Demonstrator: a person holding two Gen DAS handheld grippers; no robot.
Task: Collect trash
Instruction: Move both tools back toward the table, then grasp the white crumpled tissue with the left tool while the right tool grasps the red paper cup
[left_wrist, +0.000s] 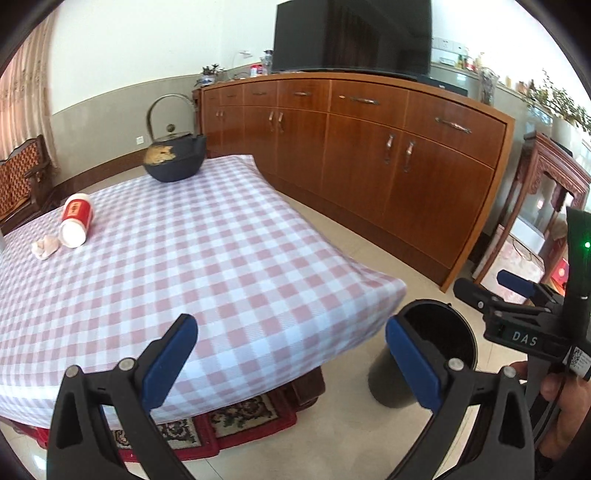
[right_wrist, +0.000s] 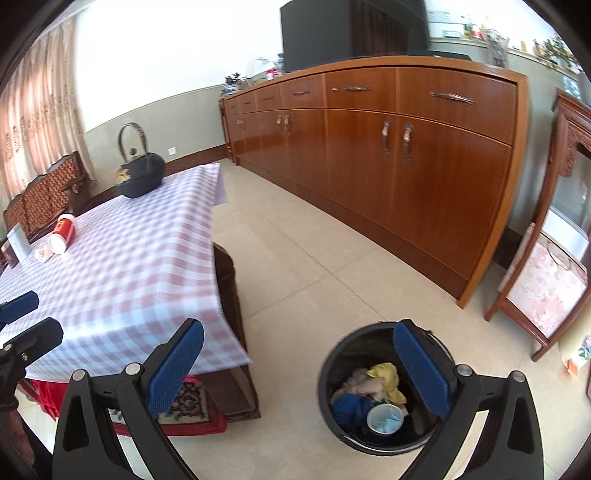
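A red and white paper cup (left_wrist: 76, 220) lies on its side at the far left of the checked tablecloth (left_wrist: 207, 258), with a crumpled tissue (left_wrist: 45, 246) beside it. Both also show in the right wrist view, the cup (right_wrist: 63, 233) and the tissue (right_wrist: 44, 254). A black trash bin (right_wrist: 384, 384) stands on the floor right of the table and holds crumpled trash and a cup. My left gripper (left_wrist: 291, 363) is open and empty over the table's near corner. My right gripper (right_wrist: 299, 369) is open and empty above the bin; it also shows in the left wrist view (left_wrist: 491, 284).
A black iron teapot (left_wrist: 173, 155) stands at the table's far end. A long wooden sideboard (left_wrist: 369, 147) with a TV lines the wall. A carved wooden stand (right_wrist: 546, 266) is at the right. A patterned red rug (left_wrist: 221, 421) lies under the table. Chairs (right_wrist: 44, 199) stand at the far left.
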